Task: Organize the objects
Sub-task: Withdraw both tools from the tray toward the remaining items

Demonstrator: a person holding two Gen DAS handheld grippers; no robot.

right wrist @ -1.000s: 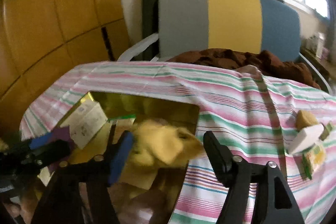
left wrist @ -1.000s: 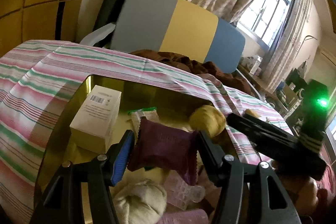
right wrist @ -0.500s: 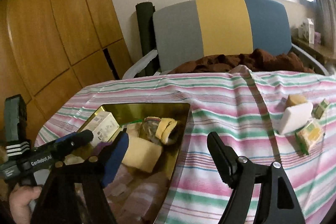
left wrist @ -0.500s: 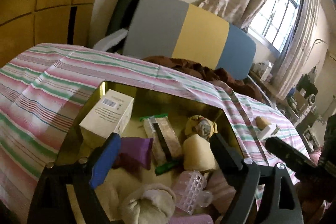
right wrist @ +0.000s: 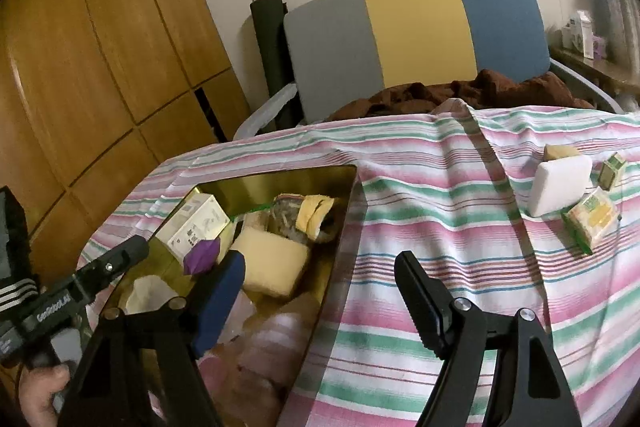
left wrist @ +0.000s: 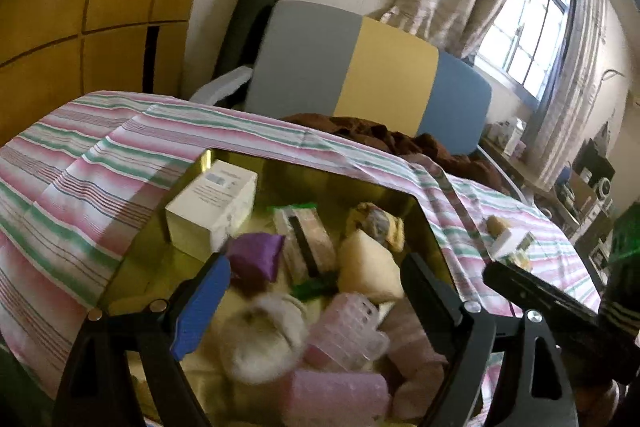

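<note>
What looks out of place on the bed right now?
Four items sit outside the gold tray, loose on the striped cloth: white block, tan block, small green carton, yellow-green pack.
</note>
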